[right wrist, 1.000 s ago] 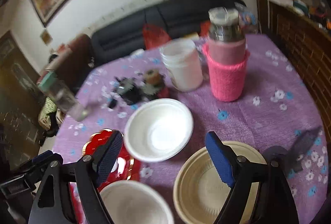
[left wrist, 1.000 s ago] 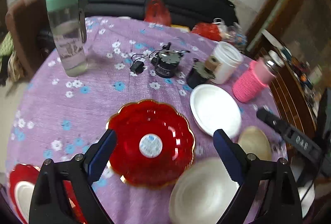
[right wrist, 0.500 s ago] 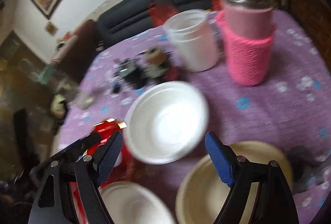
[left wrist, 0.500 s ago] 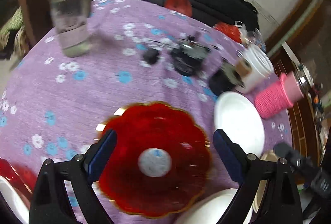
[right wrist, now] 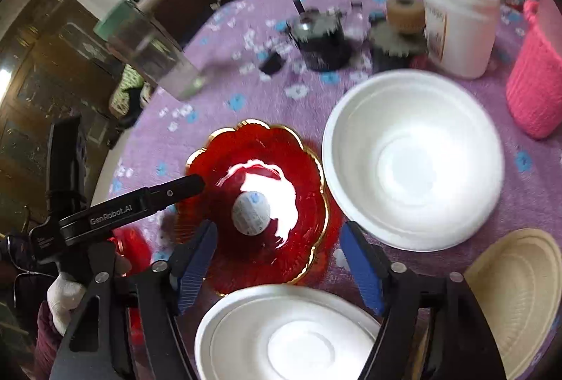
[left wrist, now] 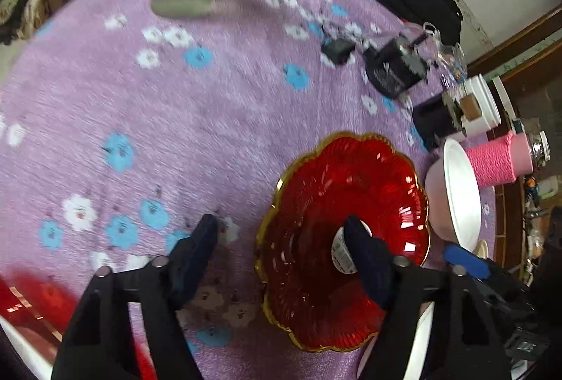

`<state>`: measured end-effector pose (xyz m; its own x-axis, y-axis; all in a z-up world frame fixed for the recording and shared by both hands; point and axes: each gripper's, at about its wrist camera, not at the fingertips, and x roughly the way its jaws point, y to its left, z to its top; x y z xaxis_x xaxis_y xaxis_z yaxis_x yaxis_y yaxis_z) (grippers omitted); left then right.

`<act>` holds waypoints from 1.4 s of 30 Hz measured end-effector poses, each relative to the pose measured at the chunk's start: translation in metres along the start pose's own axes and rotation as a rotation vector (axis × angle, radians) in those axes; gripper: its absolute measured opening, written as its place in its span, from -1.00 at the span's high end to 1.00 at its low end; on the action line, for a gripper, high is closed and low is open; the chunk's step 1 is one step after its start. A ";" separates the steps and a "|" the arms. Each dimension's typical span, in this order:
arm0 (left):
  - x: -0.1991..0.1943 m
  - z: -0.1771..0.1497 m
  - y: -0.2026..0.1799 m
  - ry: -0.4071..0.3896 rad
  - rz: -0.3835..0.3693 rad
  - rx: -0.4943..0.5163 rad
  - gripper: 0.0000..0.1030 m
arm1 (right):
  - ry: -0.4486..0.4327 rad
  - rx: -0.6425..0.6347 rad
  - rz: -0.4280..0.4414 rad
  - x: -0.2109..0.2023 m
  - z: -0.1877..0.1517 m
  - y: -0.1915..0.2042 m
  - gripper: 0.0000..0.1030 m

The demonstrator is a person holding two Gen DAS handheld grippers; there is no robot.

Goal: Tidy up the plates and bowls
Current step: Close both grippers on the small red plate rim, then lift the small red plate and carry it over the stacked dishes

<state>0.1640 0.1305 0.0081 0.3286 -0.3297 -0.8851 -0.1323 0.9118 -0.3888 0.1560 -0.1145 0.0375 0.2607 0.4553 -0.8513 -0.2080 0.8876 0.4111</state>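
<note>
Red plate rim between closing left tongs

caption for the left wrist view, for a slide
Left gripper closing astride the rim of a red scalloped glass plate on a purple floral tablecloth.

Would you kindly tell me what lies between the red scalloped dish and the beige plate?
In the right wrist view, the white bowl sits between the red scalloped dish and the beige plate.
</note>
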 end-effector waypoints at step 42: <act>-0.130 -0.054 0.049 -0.240 0.031 -0.029 0.58 | -0.178 -0.036 -0.042 -0.031 -0.022 0.101 0.76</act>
<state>0.0644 0.2043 0.0901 0.5363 -0.2312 -0.8117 -0.1716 0.9118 -0.3731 0.1063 -0.0400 0.0983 0.4324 0.4256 -0.7949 -0.2261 0.9046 0.3613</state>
